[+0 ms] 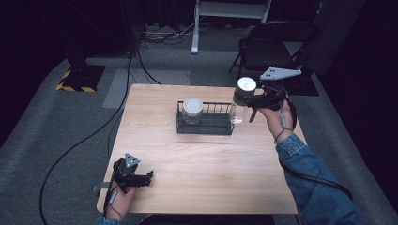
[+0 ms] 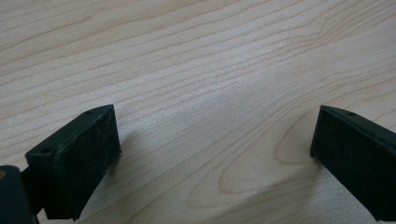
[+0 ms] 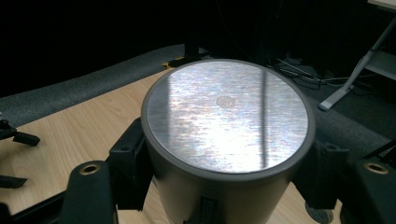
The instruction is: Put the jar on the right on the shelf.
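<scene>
a clear glass jar with a brushed-metal lid [image 1: 243, 96] is being pinched by the right claw [image 1: 248, 101] beside the black wire rack [image 1: 205, 124]; being smooth and fragile, it is best gripped just beneath the lid. the left claw [image 1: 149, 176] is being held spread over the tabletop [image 1: 197, 159].

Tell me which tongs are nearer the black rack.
Right. The right tongs hold a jar just beside the black rack; the left tongs sit at the table's near-left corner.

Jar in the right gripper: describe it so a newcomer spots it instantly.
On the wooden table, look just right of the black wire rack. The jar is there, lifted in the right gripper, clear-bodied with a brushed metal lid. The other jar stands inside the rack.
</scene>
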Demonstrator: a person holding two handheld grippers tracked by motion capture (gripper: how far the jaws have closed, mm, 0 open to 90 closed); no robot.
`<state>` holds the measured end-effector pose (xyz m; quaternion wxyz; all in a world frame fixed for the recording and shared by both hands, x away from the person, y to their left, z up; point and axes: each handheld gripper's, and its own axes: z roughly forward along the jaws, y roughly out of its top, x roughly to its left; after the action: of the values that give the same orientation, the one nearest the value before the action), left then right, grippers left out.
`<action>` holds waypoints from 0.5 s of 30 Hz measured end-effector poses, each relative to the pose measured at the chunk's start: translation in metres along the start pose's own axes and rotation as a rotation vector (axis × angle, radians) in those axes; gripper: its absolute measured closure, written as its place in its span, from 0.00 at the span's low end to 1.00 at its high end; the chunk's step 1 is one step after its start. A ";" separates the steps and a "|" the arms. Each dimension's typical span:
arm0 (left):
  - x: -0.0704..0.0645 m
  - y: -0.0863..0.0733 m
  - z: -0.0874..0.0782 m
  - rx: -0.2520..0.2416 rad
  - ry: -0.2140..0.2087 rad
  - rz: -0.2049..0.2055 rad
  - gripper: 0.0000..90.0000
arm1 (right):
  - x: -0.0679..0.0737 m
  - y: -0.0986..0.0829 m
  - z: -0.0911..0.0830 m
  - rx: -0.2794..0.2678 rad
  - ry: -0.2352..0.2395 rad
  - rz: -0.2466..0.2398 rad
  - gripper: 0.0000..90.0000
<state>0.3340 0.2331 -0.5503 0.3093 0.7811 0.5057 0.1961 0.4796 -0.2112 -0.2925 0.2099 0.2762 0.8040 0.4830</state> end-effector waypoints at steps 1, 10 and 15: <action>0.000 0.000 0.000 0.000 0.000 0.000 0.02 | -0.001 0.002 0.004 0.002 0.001 0.002 0.36; 0.000 0.000 0.000 -0.003 -0.005 0.000 0.02 | -0.006 0.011 0.016 -0.006 0.008 -0.005 0.36; 0.000 0.000 0.000 -0.004 -0.007 0.000 0.02 | -0.007 0.016 0.027 -0.005 0.014 -0.007 0.36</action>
<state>0.3338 0.2334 -0.5503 0.3125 0.7812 0.5044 0.1944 0.5050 -0.1915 -0.2898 0.2065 0.2696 0.8052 0.4861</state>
